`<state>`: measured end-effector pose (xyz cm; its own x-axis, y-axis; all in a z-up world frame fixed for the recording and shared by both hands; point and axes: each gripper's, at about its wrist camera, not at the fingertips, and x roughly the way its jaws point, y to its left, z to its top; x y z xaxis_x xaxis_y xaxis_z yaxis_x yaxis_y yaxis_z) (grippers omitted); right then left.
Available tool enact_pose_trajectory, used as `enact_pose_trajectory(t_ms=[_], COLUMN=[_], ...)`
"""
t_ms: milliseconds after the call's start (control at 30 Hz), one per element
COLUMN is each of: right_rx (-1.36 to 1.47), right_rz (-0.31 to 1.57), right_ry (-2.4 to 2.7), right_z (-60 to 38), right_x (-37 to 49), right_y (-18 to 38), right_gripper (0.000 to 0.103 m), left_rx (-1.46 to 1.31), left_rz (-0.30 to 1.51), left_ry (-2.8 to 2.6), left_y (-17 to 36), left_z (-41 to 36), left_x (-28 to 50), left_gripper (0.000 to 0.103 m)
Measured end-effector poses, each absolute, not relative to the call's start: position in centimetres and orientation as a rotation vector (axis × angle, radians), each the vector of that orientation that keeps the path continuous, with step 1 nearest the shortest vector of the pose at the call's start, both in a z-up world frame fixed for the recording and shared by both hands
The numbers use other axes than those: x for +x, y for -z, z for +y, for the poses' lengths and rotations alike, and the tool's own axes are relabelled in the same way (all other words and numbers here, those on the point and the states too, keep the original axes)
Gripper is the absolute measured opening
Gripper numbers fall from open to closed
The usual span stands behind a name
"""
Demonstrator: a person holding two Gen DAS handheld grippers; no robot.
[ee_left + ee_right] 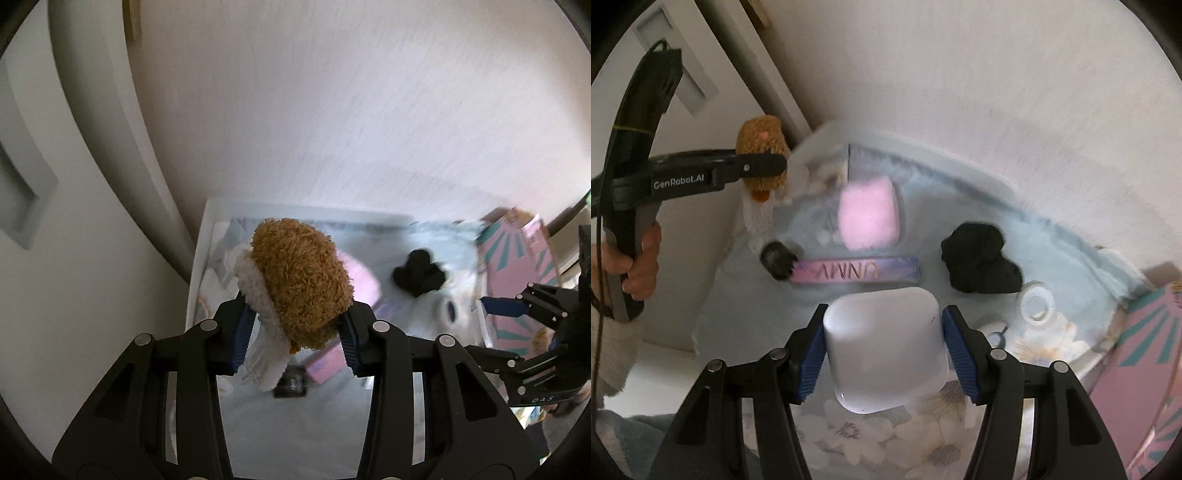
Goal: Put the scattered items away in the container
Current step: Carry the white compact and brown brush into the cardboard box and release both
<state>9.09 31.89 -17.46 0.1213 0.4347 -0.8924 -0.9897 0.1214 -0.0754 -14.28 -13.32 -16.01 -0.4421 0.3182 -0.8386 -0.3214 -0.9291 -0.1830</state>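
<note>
Blue-padded left gripper (pixel 293 332) clamps a brown-and-white plush toy (pixel 299 280), which projects toward 12 o'clock above the white container (pixel 201 258). Right gripper (pixel 884 354) clamps a white rounded case (pixel 886 350); a black cloth (pixel 979 258) lies at 1 o'clock.

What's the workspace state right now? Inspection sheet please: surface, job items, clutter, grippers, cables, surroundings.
Surface: pale blue fluffy blanket, floral print at the near edge.
Job's things: brown plush toy and white rounded case, both held; pink fluffy pad, black cloth, purple box, black cylinder, white ring lying loose. No container identified.
Clutter: pink patterned box at the right edge.
Grippers: left gripper shut on the plush toy; right gripper shut on the case.
Cables: black cable beside the left handle.
Surroundings: white wall.
</note>
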Motion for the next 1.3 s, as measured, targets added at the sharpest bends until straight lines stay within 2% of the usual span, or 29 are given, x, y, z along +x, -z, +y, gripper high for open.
enact_pose_trajectory(t_ms=[367, 633, 833, 1000, 1300], right_rx=[-0.724, -0.629, -0.567, -0.532, -0.508], right_rz=[0.734, 0.676, 0.685, 0.715, 0.767], right_ry=[-1.196, -1.043, -0.926, -0.845, -0.829], right_z=[27.4, 19.6, 13.3, 8.6, 4.9], right_x=[8.7, 11.9, 14.1, 15.7, 17.7], right_y=[10.3, 6.0, 5.2, 5.8, 7.7], right_gripper=[0.056, 0.056, 0.057, 0.057, 0.057], left_rx=[-1.171, -1.039, -0.972, -0.96, -1.068], left_rz=[0.038, 0.122, 0.154, 0.195, 0.253], left_ry=[-2.345, -2.189, -2.062, -1.964, -1.858], left_y=[7.8, 4.5, 2.9, 3.5, 9.6], left_z=[-8.4, -0.2, 6.2, 12.5, 22.5], left_x=[-9.9, -6.3, -3.9, -2.1, 1.5], left_gripper=[0.037, 0.037, 0.037, 0.037, 0.037])
